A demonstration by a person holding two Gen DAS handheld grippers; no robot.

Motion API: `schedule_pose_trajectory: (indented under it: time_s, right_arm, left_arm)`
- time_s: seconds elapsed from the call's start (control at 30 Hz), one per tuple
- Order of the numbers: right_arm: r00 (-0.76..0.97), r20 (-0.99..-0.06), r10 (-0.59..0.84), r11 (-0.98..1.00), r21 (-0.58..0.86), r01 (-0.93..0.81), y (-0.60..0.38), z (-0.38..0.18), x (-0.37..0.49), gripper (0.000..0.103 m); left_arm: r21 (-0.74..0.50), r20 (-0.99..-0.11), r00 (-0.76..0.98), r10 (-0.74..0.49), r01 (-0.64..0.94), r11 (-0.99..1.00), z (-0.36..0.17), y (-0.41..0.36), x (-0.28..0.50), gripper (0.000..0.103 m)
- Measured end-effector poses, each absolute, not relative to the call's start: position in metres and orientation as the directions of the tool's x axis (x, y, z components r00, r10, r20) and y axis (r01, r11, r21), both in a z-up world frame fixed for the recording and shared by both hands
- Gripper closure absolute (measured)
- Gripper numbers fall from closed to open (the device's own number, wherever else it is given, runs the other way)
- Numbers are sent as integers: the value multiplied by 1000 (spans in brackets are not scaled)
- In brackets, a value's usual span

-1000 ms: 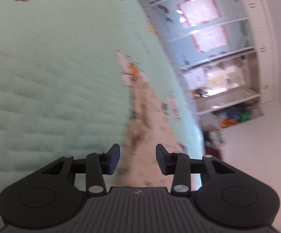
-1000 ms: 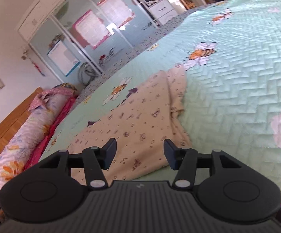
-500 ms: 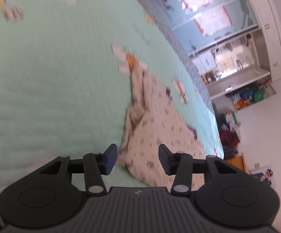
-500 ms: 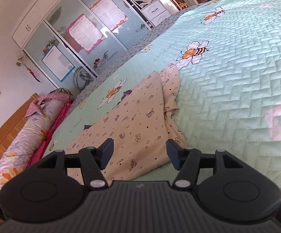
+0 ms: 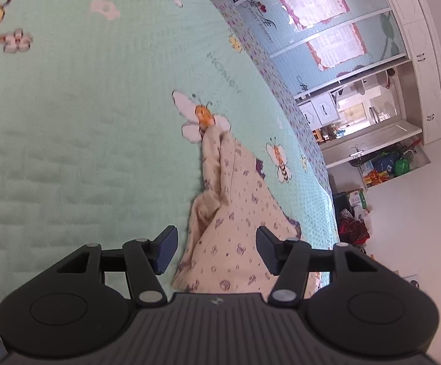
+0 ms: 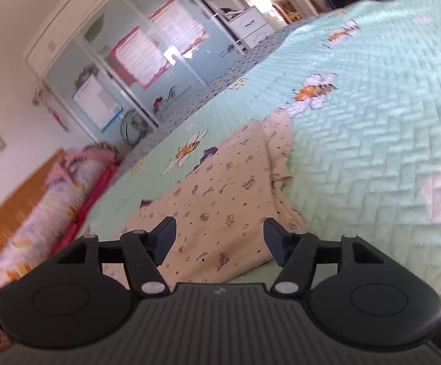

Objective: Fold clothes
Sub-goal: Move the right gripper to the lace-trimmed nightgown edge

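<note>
A beige garment (image 5: pixel 238 213) with small dark prints lies flat on a mint-green quilted bedspread (image 5: pixel 68 121). Its long edge is bunched into a rolled fold that runs toward a bee print. In the left wrist view my left gripper (image 5: pixel 215 248) hovers open over the garment's near corner, holding nothing. In the right wrist view the same garment (image 6: pixel 220 200) spreads ahead, its right edge crumpled. My right gripper (image 6: pixel 218 238) is open just above the garment's near edge, with nothing between its fingers.
The bedspread (image 6: pixel 372 121) carries bee and flower prints. A rolled floral blanket (image 6: pixel 37 213) lies along a wooden headboard at the left. Glass-door wardrobes (image 6: pixel 135 60) with pink posters line the far wall. Bags and clutter (image 5: pixel 387 167) sit on the floor beyond the bed.
The left gripper has pulled back and swung, so the garment now sits between its fingers, which have spread wider. The right gripper's fingers also opened a little and its view tilted.
</note>
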State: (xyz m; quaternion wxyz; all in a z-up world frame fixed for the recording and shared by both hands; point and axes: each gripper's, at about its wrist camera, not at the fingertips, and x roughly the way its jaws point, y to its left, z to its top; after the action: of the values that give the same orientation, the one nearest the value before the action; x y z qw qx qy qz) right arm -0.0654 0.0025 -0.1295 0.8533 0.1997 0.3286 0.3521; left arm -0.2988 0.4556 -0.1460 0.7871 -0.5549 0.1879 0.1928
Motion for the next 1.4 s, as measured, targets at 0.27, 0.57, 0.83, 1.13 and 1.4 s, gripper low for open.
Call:
schedule_pose_trajectory:
  time_s: [0.27,0.57,0.83,1.13,1.4]
  right_arm:
    - [522,-535,664,723,281,-631,146,-57,-96,24]
    - [387,-772,504,577,-32,-816,389,-36,-107,23]
    - [375,-896,240,521,-206,-828,496,-67,-100,23]
    - [377,-913,153,489,-262,-832,521,-95,-100,23]
    - [409,-900,153,461,-301,-835,511,-88,-86,23]
  left_arm:
    - [-909,-399,917,-8,-395,132,-192,451,-315,44]
    - [-967,-248,962,-114,-252,-29,-206,464,-316,36]
    - [-972,-192,960,-206,-215,-95,-211,474,-301,36]
    - [-872,-464,839,-283,-376,313,-175,472,-287,33]
    - [-818,-462,843,-275,-285,500,-176,462,-266,30]
